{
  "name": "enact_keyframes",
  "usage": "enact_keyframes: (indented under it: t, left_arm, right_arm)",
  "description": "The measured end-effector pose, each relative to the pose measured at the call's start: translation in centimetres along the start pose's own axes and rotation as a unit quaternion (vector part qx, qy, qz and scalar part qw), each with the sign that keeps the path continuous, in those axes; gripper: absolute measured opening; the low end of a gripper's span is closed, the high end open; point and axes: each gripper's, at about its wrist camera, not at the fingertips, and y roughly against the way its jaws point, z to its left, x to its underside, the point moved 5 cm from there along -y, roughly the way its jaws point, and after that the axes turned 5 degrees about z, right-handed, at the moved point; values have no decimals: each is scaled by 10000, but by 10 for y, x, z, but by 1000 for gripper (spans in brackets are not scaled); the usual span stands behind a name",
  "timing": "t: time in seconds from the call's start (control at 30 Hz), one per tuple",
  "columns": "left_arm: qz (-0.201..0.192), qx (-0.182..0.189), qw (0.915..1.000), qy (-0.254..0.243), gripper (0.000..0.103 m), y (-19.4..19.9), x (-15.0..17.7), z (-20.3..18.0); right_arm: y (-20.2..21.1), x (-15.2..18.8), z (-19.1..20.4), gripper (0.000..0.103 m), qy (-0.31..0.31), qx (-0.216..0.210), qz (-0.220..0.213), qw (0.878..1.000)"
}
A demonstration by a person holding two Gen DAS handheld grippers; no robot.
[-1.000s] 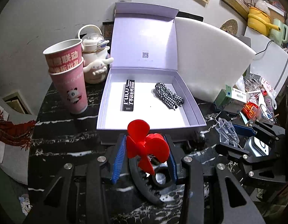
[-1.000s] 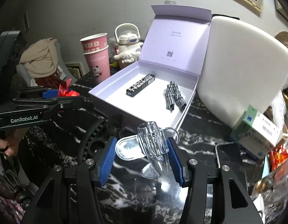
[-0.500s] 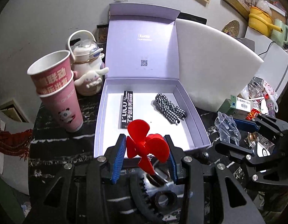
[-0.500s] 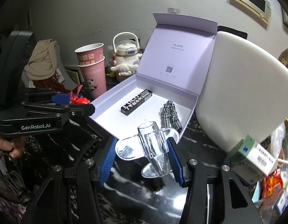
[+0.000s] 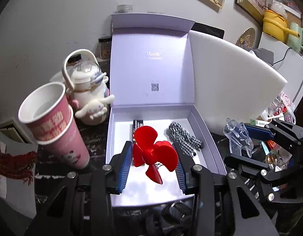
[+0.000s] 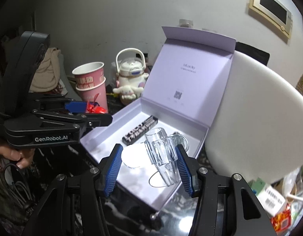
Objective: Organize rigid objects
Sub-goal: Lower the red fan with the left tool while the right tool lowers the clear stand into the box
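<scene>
you hold the red fan (image 5: 154, 151) squeezed between the blue pads of your left gripper (image 5: 153, 162), up in the air over the near end of the open purple box (image 5: 109, 137). you hold it there, i think, so you can set it down inside the box with the other hard things. your right gripper (image 6: 147, 166) is clamped on the clear plastic toy (image 6: 161, 150) and hangs over the box's near right side, likely for the same reason.

the fan is smooth, shiny plastic with round, flat blades. the clear toy is see-through and hard, with round wings and a ribbed middle. the pads are ridged rubber, so slick things do not slip.

inside the box a long black bar (image 6: 140, 129) lies on the white floor, and a soft checked cloth (image 5: 184, 136) lies to its right. the box is stiff card with its lid standing up at the back. pink paper cups (image 5: 53, 125) stand stacked just left of the box.
</scene>
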Motion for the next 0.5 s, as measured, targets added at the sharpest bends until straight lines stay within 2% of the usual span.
enact_keyframes:
  t: [0.5]
  left_arm:
    - [-115, 2, 9999, -25, 40, -30, -46, 14]
  right_arm:
    - [-33, -40, -32, 54, -117, 9, -99, 9999]
